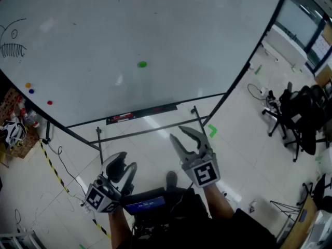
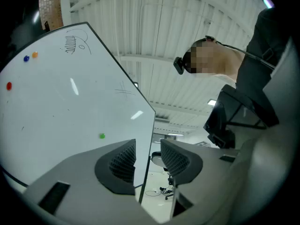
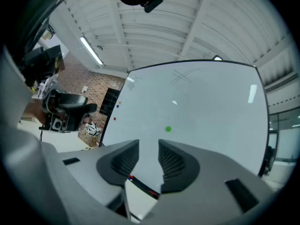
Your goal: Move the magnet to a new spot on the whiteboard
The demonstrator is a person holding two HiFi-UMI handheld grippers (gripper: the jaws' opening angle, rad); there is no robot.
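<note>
A small green magnet [image 1: 142, 64] sticks near the middle of the large whiteboard [image 1: 104, 30], well above both grippers. It also shows in the left gripper view [image 2: 102, 135] and the right gripper view [image 3: 168, 129]. My right gripper [image 1: 179, 134] is held low in front of the board's stand, its jaws open and empty [image 3: 148, 146], pointing up toward the board. My left gripper [image 1: 127, 166] hangs lower and to the left, also open with nothing between its fingers [image 2: 147, 149]. Neither gripper touches the board.
Orange [image 1: 28, 85], blue [image 1: 31, 91] and red [image 1: 50, 102] magnets sit at the board's lower left, below a fish sketch [image 1: 13, 43]. A marker tray [image 1: 140, 113] runs along the bottom edge. Office chairs [image 1: 301, 113] stand to the right, a cluttered box [image 1: 15, 136] to the left.
</note>
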